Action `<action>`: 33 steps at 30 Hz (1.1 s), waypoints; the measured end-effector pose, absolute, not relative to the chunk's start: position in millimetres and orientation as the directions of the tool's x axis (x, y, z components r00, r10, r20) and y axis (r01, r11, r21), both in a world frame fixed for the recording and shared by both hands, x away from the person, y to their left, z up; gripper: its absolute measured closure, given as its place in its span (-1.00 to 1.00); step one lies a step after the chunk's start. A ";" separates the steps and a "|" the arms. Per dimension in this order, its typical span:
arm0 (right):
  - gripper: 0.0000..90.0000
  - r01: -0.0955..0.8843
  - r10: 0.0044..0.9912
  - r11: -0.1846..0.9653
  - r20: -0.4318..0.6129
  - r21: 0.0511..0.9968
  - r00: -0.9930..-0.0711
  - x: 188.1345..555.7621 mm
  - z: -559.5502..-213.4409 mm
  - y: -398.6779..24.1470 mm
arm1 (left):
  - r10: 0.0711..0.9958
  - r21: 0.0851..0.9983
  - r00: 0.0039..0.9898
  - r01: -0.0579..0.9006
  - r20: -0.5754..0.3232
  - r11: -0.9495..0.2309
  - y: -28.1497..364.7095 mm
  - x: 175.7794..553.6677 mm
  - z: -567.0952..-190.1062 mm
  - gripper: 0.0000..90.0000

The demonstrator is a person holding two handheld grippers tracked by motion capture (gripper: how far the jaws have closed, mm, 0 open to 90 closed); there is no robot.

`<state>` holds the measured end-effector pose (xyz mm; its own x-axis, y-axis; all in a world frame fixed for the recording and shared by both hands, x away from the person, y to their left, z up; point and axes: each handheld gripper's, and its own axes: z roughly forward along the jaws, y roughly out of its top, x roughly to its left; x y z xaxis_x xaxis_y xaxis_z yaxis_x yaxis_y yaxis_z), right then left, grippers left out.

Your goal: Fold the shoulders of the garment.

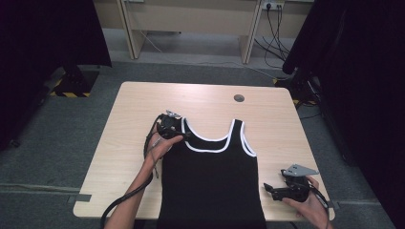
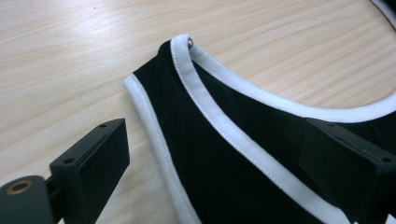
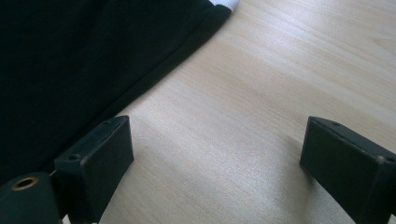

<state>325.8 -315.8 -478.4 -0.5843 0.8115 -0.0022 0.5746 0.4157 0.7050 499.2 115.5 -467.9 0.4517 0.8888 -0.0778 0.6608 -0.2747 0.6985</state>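
Left gripper (image 1: 184, 135): I see jaws wide, astride the tank top's (image 1: 210, 186) shoulder strap (image 2: 187, 121), gripping nothing.
Right gripper (image 1: 268, 188): open, empty, over bare table (image 3: 261, 93).
Risk: I might pinch only the top layer (strap is double).

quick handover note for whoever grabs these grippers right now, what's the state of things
Left gripper: open, jaws astride the left shoulder strap of the tank top, not pinching it yet.
Right gripper: open, empty, over bare table beside the top's right side edge.
Tank top: black with white trim, lying flat, front up, neck toward the far side, hem at the near edge.
Done: top is spread out, no fold made.
Left: probably close on the strap, grab the right side, then start folding.
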 end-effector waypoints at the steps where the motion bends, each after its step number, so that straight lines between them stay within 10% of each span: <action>1: -0.78 0.574 0.811 0.416 -0.002 0.705 -0.585 325.8 -478.4 -315.8 | 0.890 0.697 0.450 0.661 -0.073 -0.277 114.1 500.7 -468.8 -0.81; 10: -0.78 0.573 0.809 0.418 -0.002 0.705 -0.588 325.8 -478.4 -315.8 | 0.899 0.692 0.438 0.656 -0.022 -0.303 107.5 512.9 -475.5 -0.66; 21: -0.78 0.573 0.808 0.419 -0.002 0.705 -0.589 325.8 -478.4 -315.9 | 0.865 0.718 0.502 0.610 -0.023 -0.335 101.8 498.4 -472.4 0.68; 33: -0.78 0.572 0.807 0.420 -0.002 0.705 -0.590 326.0 -478.4 -316.0 | 0.823 0.776 0.559 0.562 -0.102 -0.285 107.6 476.7 -451.6 0.79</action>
